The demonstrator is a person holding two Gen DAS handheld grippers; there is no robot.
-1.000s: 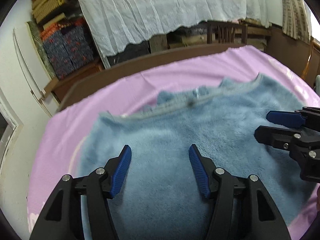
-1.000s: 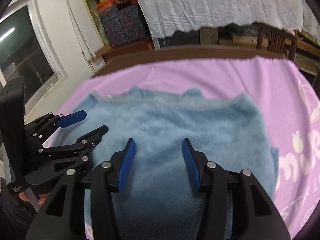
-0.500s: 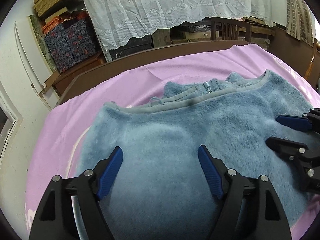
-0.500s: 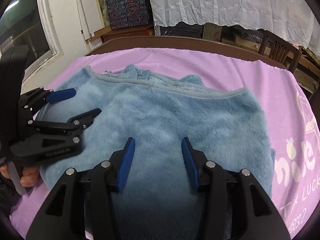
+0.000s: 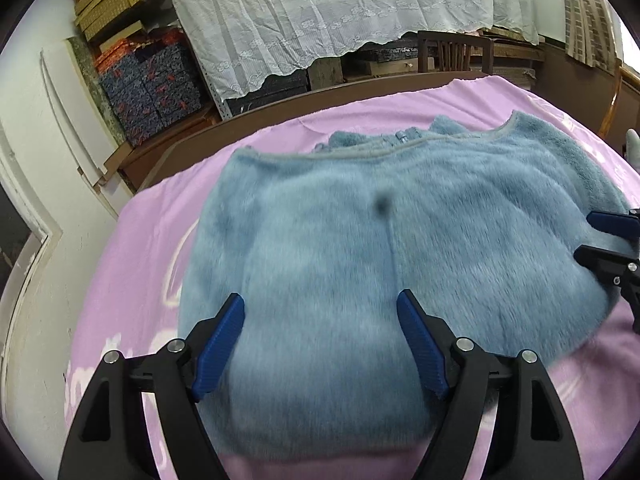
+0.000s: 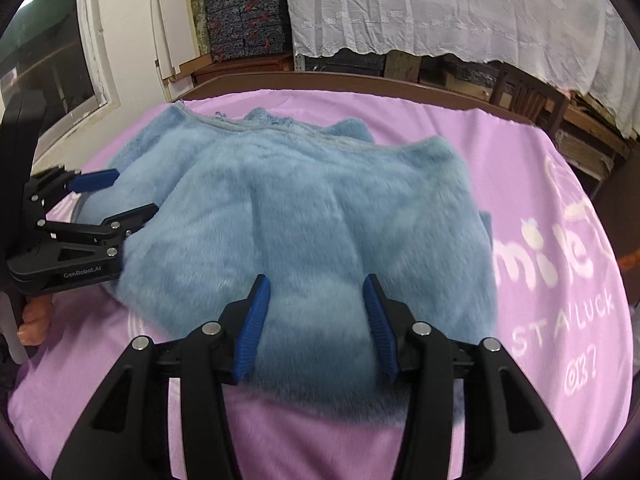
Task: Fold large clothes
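Note:
A fluffy blue garment [image 5: 360, 240] lies folded on a purple blanket [image 5: 132, 280], its grey-trimmed edge at the far side; the right wrist view shows the same garment [image 6: 312, 208]. My left gripper [image 5: 320, 300] hovers over the garment's near left part, jaws wide and open, nothing pinched. From the right wrist view the left gripper [image 6: 134, 194] sits at the garment's left edge. My right gripper [image 6: 315, 280] is open over the near edge, pads apart from the fleece. In the left wrist view the right gripper [image 5: 585, 236] is at the far right.
The blanket [image 6: 560, 280] carries white lettering on its right. Behind it runs a brown wooden edge [image 5: 280, 112], then stacked patterned boxes [image 5: 152, 80], a white lace cloth [image 5: 320, 12] and a wooden chair [image 5: 452, 52]. A person's fingers [image 6: 34, 320] hold the left gripper.
Both grippers have drawn back toward the near side, so the garment's near edge now shows under them. The left jaws have spread wider. The right jaws kept their gap.

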